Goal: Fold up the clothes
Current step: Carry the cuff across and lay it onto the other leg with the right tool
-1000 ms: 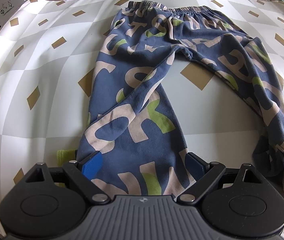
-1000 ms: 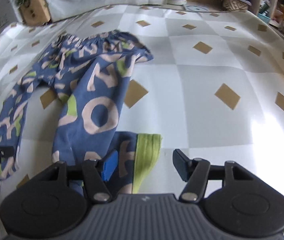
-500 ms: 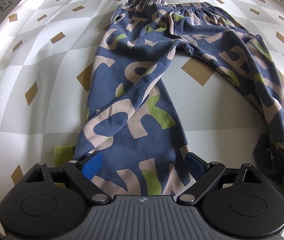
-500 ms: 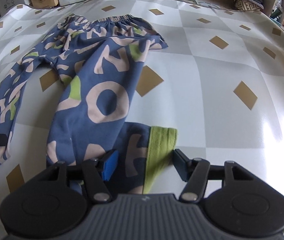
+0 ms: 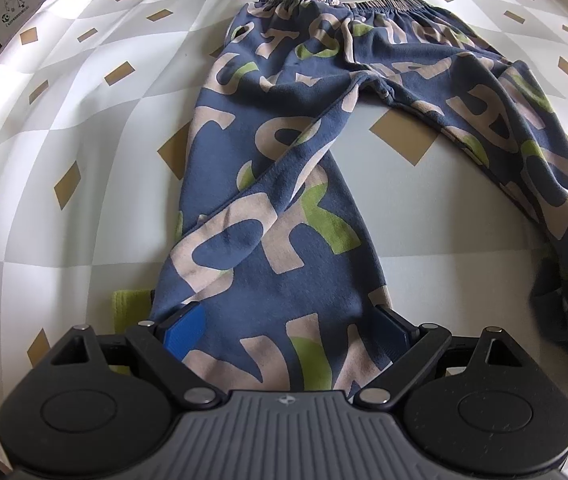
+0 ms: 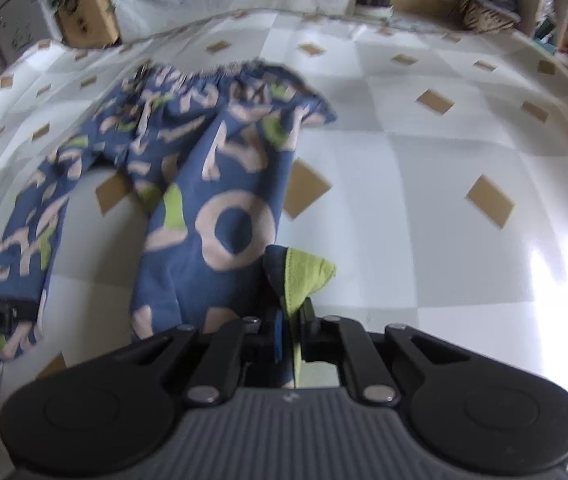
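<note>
Right gripper (image 6: 289,334) has clamped the green cuff (image 6: 304,276).

Table under a grey-white checked cloth (image 5: 64,128) with tan diamonds, blue letter-print trousers (image 5: 284,184) spread on it

To my right the checked tablecloth (image 6: 424,208) lies bare and open for passing. The spread trousers (image 5: 284,184) cover the middle and left. A plant box (image 6: 88,20) and cluttered shelves (image 6: 564,20) stand only beyond the far edge.
</note>
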### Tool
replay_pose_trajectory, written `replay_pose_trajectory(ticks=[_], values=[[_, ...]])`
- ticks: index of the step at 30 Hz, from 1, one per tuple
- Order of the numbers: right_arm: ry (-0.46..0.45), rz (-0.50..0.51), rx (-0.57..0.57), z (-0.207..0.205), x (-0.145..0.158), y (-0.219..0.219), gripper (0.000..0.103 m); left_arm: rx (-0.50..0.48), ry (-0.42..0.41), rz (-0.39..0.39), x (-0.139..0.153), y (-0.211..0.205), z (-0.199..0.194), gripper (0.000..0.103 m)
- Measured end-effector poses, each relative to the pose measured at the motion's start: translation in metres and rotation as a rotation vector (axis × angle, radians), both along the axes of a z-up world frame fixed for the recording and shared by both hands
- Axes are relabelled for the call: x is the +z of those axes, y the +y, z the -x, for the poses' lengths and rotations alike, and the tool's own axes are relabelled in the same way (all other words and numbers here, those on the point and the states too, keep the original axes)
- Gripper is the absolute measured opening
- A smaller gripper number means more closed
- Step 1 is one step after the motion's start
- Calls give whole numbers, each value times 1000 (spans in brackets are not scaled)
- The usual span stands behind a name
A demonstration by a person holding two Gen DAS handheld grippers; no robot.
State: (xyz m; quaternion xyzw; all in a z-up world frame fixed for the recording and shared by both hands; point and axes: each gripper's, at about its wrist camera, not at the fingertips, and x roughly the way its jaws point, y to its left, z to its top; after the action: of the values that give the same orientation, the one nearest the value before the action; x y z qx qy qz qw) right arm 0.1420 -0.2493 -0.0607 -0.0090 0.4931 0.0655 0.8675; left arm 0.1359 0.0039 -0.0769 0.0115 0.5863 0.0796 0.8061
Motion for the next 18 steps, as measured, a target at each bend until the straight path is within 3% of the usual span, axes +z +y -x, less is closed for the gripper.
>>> replay_pose_trajectory(ticks=[5,10,15,18], values=[[-117,-7,-136,10,32,-20,6,1,-7,-21,0,3,1,90],[-229,53,-308,33,62,-52,6,6,-9,-32,1,8,5,90],[-267,53,-518,55,76,-96,6,-3,-22,-27,8,15,17,90],[-233,14,-636,69,74,-121,6,-7,-37,-26,13,20,24,90]])
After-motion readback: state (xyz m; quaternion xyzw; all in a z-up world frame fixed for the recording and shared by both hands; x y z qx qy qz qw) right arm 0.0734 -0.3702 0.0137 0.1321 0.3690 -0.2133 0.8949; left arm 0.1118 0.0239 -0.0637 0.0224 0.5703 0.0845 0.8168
